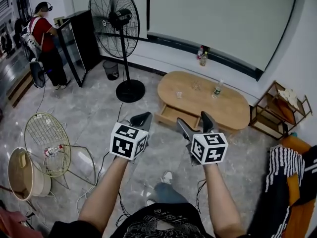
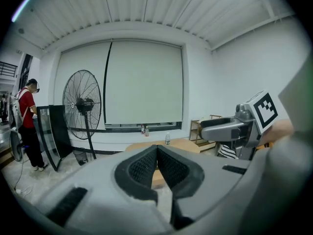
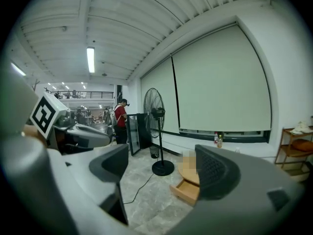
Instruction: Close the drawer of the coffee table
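Wooden drawer: it sticks out of the coffee table, on the side that faces the grippers. It is straight ahead of them and well apart from both.
Left gripper: its jaws are pressed together with nothing in them.
Right gripper: its jaws stand wide apart with nothing between them. The drawer shows far off in the gap.
Could go wrong, crooked push: a push on just one corner could turn the drawer a little, and I think it would then jam before it is all the way in.
Could go wrong, hard push: a big shove could shake the table, and the bottle standing on top, beyond the right gripper, might tip over.
Could go wrong, slip: the wide jaws could slide off the drawer front, or one jaw could poke inside the drawer and not push it.
Could go wrong, floor: a black cable lies on the floor between the grippers and the table, and a foot could catch on it.
Count, coffee tables: one.
Count, drawers: one, open.
Count, grippers: two.
Count, bottles on the table: one.
Count, cables I can see ahead: one.
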